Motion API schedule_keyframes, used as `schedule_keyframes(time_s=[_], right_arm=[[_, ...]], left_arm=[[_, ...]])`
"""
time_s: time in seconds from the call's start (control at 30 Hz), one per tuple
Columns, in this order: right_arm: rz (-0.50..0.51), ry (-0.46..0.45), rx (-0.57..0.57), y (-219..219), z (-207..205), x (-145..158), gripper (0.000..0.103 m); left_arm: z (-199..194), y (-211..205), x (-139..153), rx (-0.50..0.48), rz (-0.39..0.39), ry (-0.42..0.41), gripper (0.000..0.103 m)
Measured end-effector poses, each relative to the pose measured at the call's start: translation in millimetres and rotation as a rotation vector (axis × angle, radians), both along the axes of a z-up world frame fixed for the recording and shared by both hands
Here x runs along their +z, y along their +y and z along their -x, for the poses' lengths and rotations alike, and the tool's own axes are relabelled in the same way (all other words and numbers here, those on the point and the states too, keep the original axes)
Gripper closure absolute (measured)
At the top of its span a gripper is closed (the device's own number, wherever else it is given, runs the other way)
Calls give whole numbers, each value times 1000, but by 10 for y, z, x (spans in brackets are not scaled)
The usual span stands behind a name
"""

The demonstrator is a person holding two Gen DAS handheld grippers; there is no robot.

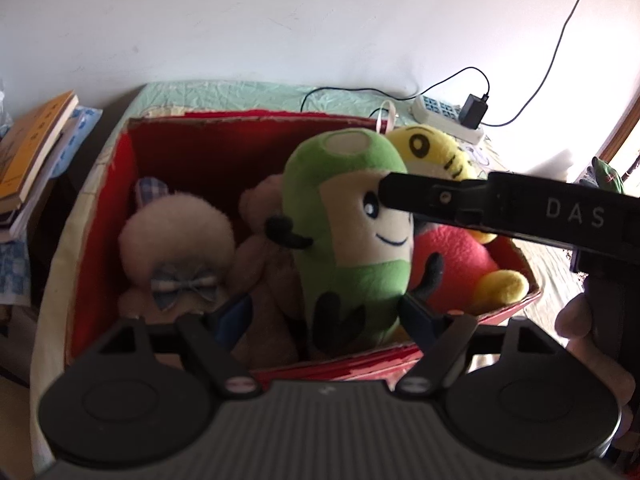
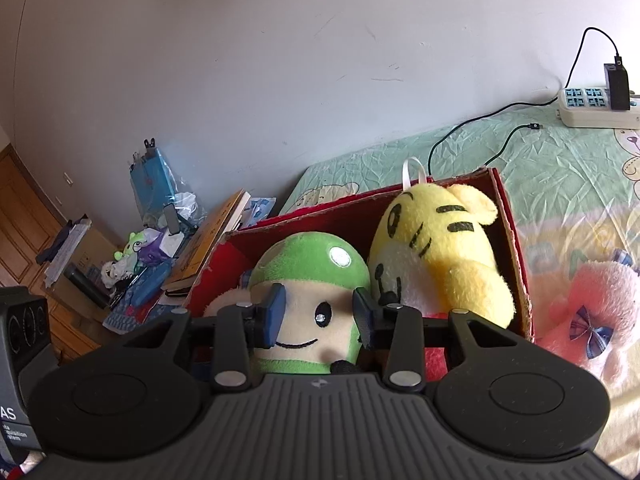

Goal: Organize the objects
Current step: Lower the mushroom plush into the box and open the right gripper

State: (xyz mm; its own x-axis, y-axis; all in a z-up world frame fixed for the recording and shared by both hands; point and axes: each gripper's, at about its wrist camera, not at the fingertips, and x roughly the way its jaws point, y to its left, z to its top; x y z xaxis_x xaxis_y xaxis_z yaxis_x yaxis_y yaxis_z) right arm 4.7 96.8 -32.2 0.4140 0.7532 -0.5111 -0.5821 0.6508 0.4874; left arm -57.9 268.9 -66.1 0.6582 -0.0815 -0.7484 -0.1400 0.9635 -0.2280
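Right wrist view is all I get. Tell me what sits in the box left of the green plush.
Observer: A brown teddy lies right against the green plush in the red box.
Operator: Go on, further left.
Observer: A pale pink plush with a blue checked bow lies by the box's left wall.
Operator: Now report the left tongs.
Observer: The left tongs stand open astride the green plush's lower body.
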Motion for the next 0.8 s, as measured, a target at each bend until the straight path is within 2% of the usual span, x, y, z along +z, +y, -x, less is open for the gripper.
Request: schedule_keyframes(time_s=[0.1, 0.47, 0.63, 0.8], right_arm=[[-1, 5, -16, -38, 3, -10, 59], [54, -11, -6, -157, 146, -45, 56], [20, 25, -20, -319, 150, -69, 56], [5, 23, -15, -474, 174, -36, 56]], left_arm=[[-2, -19, 9, 17, -10, 16, 21], [26, -151, 88, 87, -79, 45, 18], [81, -200, 151, 130, -91, 50, 16], [149, -297, 257, 179, -118, 49, 16]])
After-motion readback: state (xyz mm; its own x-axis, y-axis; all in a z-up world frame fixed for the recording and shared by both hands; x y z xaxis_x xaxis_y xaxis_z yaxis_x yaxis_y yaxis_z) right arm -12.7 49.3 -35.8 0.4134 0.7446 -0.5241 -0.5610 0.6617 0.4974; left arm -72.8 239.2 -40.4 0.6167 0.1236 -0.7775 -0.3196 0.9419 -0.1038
